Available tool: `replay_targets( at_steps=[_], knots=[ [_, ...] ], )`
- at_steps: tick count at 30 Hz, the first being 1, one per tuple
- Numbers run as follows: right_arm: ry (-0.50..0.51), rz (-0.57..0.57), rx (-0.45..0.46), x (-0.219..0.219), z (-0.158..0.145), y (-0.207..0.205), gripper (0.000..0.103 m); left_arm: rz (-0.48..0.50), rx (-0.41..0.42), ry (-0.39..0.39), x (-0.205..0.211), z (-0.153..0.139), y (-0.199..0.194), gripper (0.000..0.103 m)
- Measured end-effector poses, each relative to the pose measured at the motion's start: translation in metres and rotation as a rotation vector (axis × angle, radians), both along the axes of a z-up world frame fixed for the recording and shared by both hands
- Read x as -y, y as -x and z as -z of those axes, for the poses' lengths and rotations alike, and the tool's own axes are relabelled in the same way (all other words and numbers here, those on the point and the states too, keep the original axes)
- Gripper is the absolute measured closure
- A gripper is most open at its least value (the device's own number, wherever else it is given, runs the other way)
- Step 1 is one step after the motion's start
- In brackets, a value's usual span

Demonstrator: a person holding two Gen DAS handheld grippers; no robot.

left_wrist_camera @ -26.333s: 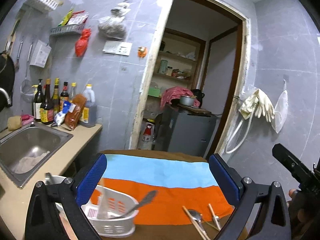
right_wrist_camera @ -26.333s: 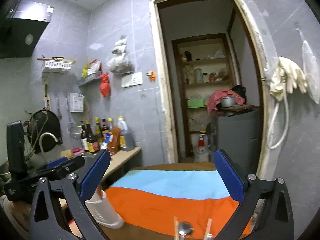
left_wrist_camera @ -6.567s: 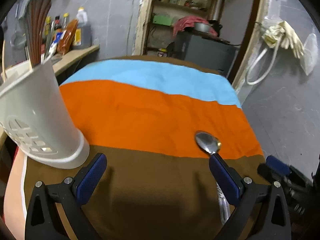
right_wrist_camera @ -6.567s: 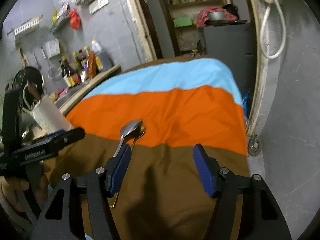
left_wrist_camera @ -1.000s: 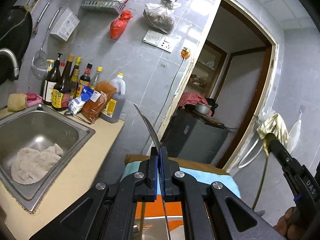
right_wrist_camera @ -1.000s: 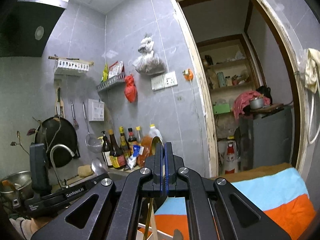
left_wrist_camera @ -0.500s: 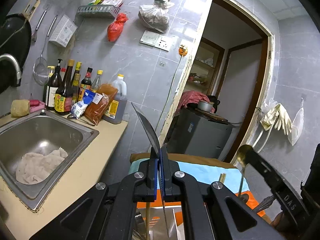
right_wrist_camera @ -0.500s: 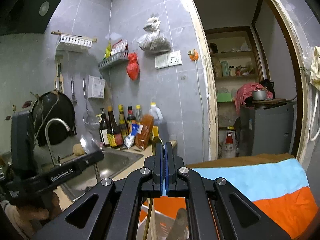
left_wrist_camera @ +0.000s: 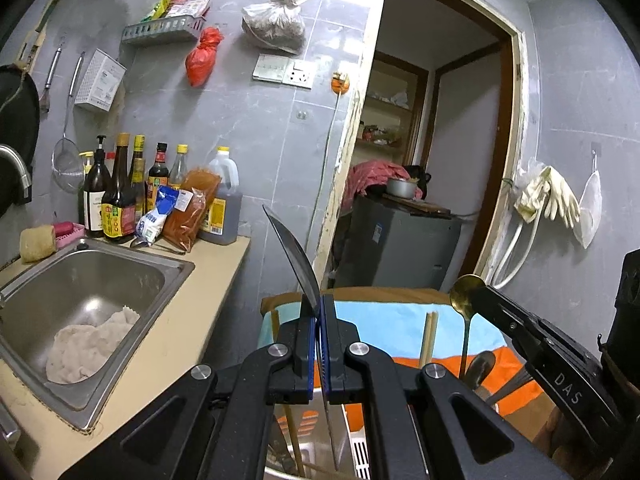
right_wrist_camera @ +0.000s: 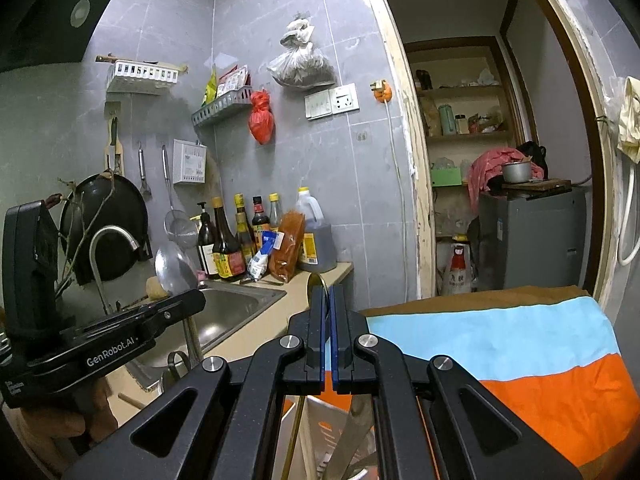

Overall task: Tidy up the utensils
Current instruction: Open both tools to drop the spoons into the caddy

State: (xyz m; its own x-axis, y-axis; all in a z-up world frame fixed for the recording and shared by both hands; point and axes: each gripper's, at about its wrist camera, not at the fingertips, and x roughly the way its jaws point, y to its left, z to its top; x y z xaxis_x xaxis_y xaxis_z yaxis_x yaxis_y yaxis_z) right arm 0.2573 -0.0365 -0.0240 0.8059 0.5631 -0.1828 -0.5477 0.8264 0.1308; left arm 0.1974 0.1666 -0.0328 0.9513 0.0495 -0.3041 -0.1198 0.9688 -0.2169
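My left gripper (left_wrist_camera: 320, 308) is shut on a silver spoon (left_wrist_camera: 292, 248). Its bowl sticks up and its handle runs down into the white utensil holder (left_wrist_camera: 357, 454) below. My right gripper (right_wrist_camera: 329, 300) is shut on a gold spoon (right_wrist_camera: 318, 283), bowl up, with the thin handle hanging toward the holder (right_wrist_camera: 320, 420). From the left wrist view the right gripper (left_wrist_camera: 476, 298) stands close on the right, the gold spoon (left_wrist_camera: 464, 294) above the holder. Wooden chopsticks (left_wrist_camera: 428, 336) and another spoon (left_wrist_camera: 480, 364) stand in the holder. The right wrist view shows the left gripper (right_wrist_camera: 196, 300) low on the left.
A steel sink (left_wrist_camera: 92, 280) with a cloth in it lies to the left, with bottles (left_wrist_camera: 116, 200) along the wall behind it. The table under a blue, orange and brown cloth (right_wrist_camera: 520, 344) stretches ahead. A doorway with a grey cabinet (left_wrist_camera: 400, 240) is beyond it.
The right gripper has sunk with the gold spoon and come closer to the left gripper, over the holder. The left gripper has rolled a little and stays shut on the silver spoon.
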Motion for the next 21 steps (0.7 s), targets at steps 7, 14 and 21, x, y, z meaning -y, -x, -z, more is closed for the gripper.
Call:
replay_targets(
  at_steps=[7,14,21],
  knots=[
    [0.009,-0.003,-0.024,0.0,0.002,0.002,0.1,0.017,-0.048,0.011,-0.001,0.003,0.001,0.1],
    [0.022,0.003,-0.051,-0.001,0.004,0.009,0.1,0.046,-0.129,0.0,0.003,0.007,0.004,0.096],
    [0.012,0.004,-0.074,0.0,0.003,0.015,0.099,0.061,-0.143,0.031,0.001,0.007,0.016,0.071]
  ],
)
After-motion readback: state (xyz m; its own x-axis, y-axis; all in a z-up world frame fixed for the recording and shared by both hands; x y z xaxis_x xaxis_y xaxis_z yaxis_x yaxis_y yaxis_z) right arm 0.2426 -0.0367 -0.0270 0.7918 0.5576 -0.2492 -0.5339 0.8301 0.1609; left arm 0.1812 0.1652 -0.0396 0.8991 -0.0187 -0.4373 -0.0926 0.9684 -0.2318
